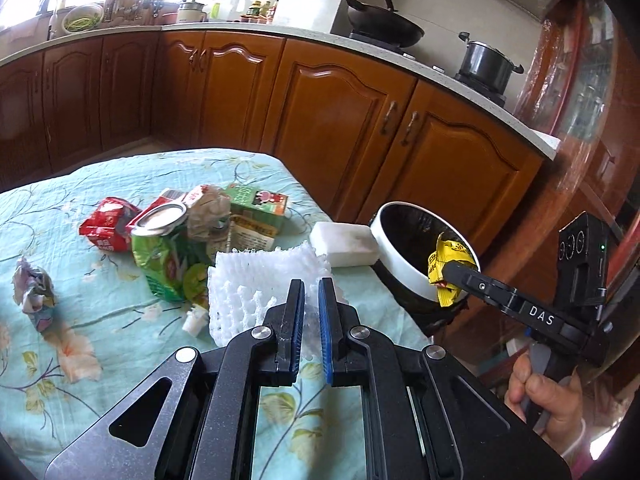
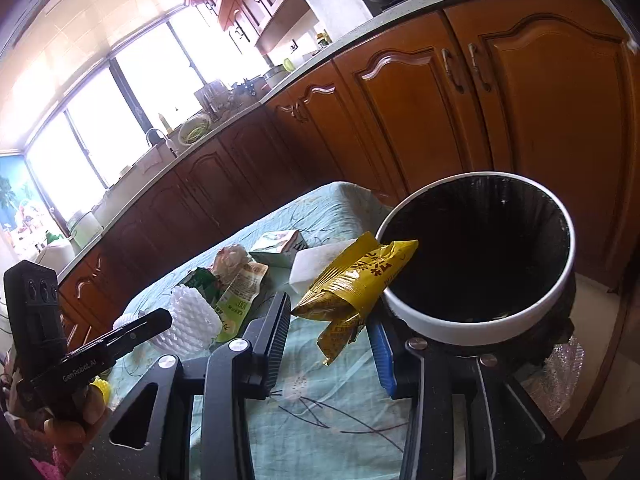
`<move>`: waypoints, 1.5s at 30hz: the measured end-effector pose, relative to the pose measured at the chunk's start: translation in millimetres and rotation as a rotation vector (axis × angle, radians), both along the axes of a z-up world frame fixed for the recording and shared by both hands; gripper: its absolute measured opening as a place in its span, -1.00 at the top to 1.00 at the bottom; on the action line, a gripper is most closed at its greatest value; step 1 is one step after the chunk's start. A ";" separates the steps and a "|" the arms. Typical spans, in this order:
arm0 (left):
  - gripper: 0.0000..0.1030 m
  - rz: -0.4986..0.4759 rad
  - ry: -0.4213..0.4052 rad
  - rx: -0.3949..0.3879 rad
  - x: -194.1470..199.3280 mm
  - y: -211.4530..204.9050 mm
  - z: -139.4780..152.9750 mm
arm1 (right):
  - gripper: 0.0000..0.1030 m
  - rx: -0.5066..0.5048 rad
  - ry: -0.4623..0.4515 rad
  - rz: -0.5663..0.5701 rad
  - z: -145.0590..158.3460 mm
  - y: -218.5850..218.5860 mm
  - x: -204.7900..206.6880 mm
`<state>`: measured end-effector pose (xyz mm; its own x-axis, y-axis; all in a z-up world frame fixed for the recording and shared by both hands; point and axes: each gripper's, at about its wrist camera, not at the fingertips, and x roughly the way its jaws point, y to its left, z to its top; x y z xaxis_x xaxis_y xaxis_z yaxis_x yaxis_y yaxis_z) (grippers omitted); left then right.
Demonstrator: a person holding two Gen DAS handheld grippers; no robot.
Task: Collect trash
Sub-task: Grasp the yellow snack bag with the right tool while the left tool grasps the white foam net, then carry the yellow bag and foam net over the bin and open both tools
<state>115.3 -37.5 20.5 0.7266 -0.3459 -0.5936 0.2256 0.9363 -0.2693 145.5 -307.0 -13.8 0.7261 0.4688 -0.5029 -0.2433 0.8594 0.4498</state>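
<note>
The left gripper [image 1: 311, 292] has its fingers [image 1: 295, 304] nearly together, nothing visibly between them, poised over a white foam net [image 1: 256, 280] on the floral-clothed table [image 1: 80, 344]. Left of it lie a crumpled paper ball [image 1: 34, 294], a red packet [image 1: 105, 226], a crushed green can [image 1: 166, 252] and a green carton [image 1: 256, 210]. Rightward, the right gripper [image 2: 330, 312] has its fingers spread apart, a creased yellow wrapper [image 2: 356, 284] lying loose between them, tipped against the rim of the white-rimmed, black-lined bin [image 2: 480, 324].
</note>
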 end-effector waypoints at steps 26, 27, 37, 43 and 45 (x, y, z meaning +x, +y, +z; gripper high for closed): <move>0.87 -0.228 -0.044 0.033 60.0 -131.4 17.1 | 0.21 -0.103 0.042 -0.112 0.2 -78.3 41.4; 0.87 -0.236 -0.039 0.030 63.9 -135.4 16.7 | 0.21 -0.108 0.047 -0.112 -0.6 -79.5 44.2; 0.87 -0.272 0.007 0.046 99.1 -167.0 3.1 | 0.19 -0.142 0.109 -0.094 -12.0 -83.4 67.4; 0.87 -0.285 0.051 0.042 114.5 -176.5 -11.2 | 0.05 -0.171 0.144 -0.091 -18.8 -84.1 80.6; 0.86 -0.292 0.063 0.042 119.9 -178.8 -15.3 | -0.22 -0.173 0.155 -0.089 -21.0 -84.1 83.4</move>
<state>235.2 -216.3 5.2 0.5613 -0.5093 -0.6523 0.4712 0.8447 -0.2541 228.9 -391.1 -34.8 0.6686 0.3038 -0.6788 -0.1029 0.9418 0.3201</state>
